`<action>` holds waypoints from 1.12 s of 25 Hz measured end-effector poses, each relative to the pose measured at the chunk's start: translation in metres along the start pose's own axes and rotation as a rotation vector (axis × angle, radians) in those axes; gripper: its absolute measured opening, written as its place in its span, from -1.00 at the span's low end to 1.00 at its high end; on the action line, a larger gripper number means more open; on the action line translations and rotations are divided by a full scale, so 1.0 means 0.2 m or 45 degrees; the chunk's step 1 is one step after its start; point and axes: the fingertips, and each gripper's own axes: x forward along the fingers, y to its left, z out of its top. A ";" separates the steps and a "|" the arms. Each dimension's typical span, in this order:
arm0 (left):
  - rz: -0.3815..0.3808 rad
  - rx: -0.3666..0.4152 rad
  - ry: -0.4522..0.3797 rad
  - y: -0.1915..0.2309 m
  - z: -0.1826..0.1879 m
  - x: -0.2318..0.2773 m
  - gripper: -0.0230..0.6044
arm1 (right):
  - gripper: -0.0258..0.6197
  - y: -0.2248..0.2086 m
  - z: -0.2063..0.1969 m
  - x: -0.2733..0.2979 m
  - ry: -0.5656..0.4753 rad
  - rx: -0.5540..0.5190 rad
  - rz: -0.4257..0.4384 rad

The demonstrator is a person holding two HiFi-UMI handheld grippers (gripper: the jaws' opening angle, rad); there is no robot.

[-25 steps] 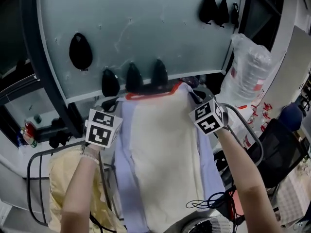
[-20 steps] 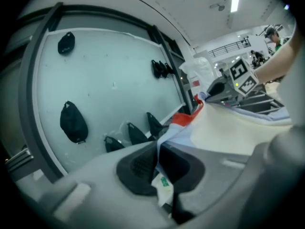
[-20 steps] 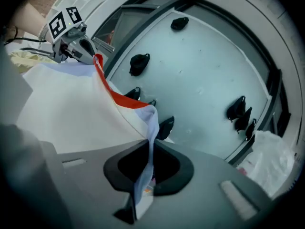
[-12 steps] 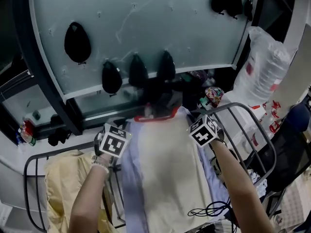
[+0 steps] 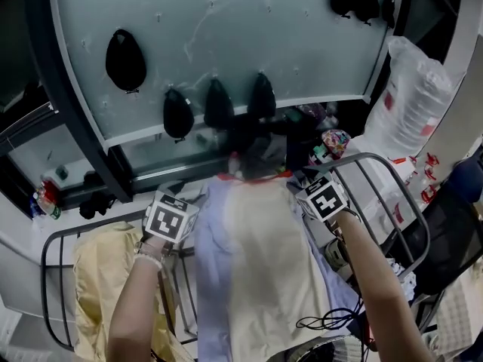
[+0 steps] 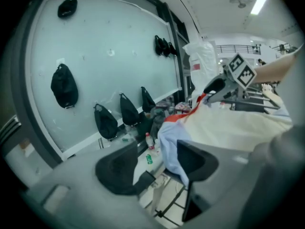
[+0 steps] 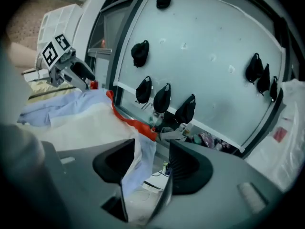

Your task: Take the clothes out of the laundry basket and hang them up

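Now that the jaws of both grippers have just been opening, the pale blue and cream garment is no longer clamped. The left gripper stands wide open, with a blue fold of the garment hanging loose against the inner face of one jaw. The right gripper is just as wide, and the garment's other edge dangles slack beside one jaw. Compared with a second ago, both grippers sit lower and the garment has come down with them. It now stretches between the two grippers, its red top edge just ahead of them and its length trailing back toward the person, apparently over the metal drying rack. A yellow garment already lies outside the left gripper. This piece looks delivered, so the likely next step is to back both grippers clear without snagging the cloth. The laundry basket cannot be made out.
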 end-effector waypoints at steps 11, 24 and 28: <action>0.213 -0.138 -0.382 -0.11 0.19 -0.81 -0.95 | -0.92 0.22 0.28 -0.66 -0.433 0.124 -0.024; 0.346 -0.077 -0.575 -0.81 0.19 -1.86 -0.95 | -0.92 0.86 0.31 -1.72 -0.808 0.058 0.041; 0.355 -0.006 -0.587 -1.02 0.13 -2.11 -0.95 | -0.92 1.05 0.23 -1.95 -0.830 0.021 0.083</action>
